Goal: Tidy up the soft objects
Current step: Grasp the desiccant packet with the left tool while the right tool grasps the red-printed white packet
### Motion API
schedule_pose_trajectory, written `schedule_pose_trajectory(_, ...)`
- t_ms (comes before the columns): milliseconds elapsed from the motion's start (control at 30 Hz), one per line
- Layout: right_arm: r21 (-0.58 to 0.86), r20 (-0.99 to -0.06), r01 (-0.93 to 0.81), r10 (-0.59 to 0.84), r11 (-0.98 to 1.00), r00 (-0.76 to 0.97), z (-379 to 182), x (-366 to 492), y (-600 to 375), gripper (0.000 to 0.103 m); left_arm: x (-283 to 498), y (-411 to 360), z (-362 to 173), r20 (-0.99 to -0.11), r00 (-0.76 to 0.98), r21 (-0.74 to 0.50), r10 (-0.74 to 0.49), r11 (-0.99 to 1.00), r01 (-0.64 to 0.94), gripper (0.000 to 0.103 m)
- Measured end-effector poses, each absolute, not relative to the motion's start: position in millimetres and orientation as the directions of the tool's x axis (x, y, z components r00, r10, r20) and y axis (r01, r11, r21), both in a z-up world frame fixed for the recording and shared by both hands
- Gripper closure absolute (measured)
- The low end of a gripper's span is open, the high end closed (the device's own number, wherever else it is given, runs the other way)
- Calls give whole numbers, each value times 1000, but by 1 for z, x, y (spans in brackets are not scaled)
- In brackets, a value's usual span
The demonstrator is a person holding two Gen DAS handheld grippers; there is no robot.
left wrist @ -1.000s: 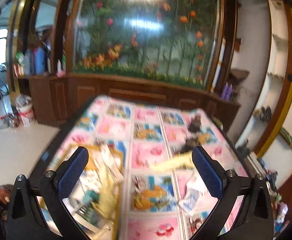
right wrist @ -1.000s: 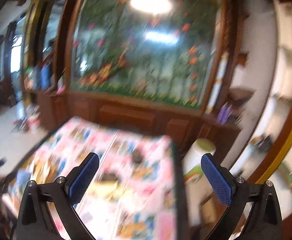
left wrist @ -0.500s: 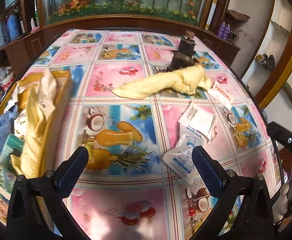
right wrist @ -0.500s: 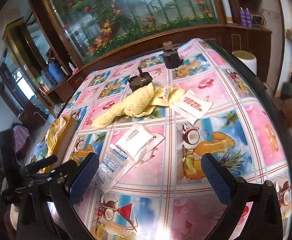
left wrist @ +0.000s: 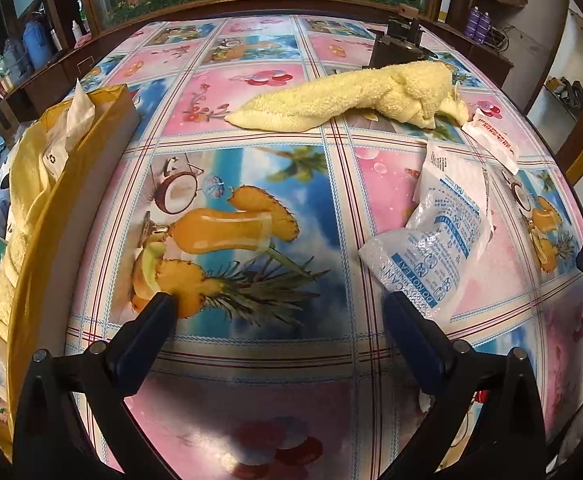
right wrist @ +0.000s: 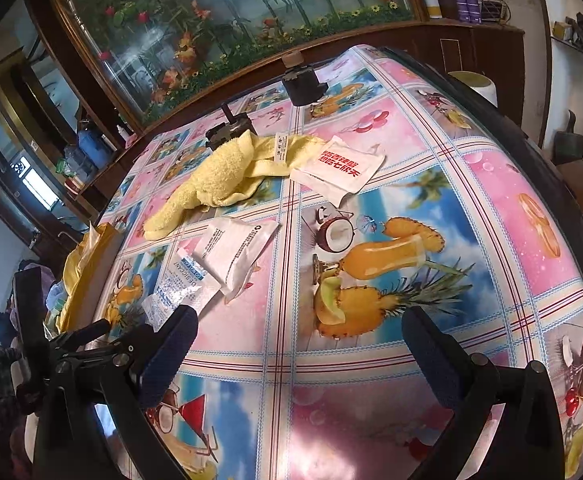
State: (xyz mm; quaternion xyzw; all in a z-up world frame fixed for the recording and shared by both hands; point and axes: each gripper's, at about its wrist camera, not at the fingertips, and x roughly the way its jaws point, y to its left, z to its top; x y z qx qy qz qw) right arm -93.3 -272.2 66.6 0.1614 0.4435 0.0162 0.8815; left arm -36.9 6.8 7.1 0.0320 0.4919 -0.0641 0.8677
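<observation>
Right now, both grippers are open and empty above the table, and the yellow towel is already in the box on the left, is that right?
Not quite: the yellow towel lies loose on the table, beyond the box, as the left wrist view shows. Both grippers, left and right, are open and empty.

Table under a fruit-print oilcloth (left wrist: 251,184), yellow towel (left wrist: 355,96) lying crumpled, three white sachets (right wrist: 235,248) flat beside it, two dark blocks (right wrist: 303,82) behind, yellow box (left wrist: 51,208) at the left edge.
</observation>
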Motion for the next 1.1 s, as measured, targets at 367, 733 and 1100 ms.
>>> schedule_pose_trajectory(367, 290, -785, 129, 159, 948, 599, 81, -38, -294, 0, -38, 8, 7, -851, 519, -8, -80, 990, 138, 0)
schedule_pose_trajectory(733, 151, -851, 179, 36, 972, 525, 39, 64, -297, 0, -38, 7, 7, -851, 520, -9, -81, 990, 139, 0)
schedule_pose_trajectory(1100, -41, -857, 86, -79, 995, 509, 36, 45, -265, 34, -37, -17, 38, -800, 553, -45, -232, 943, 331, 0)
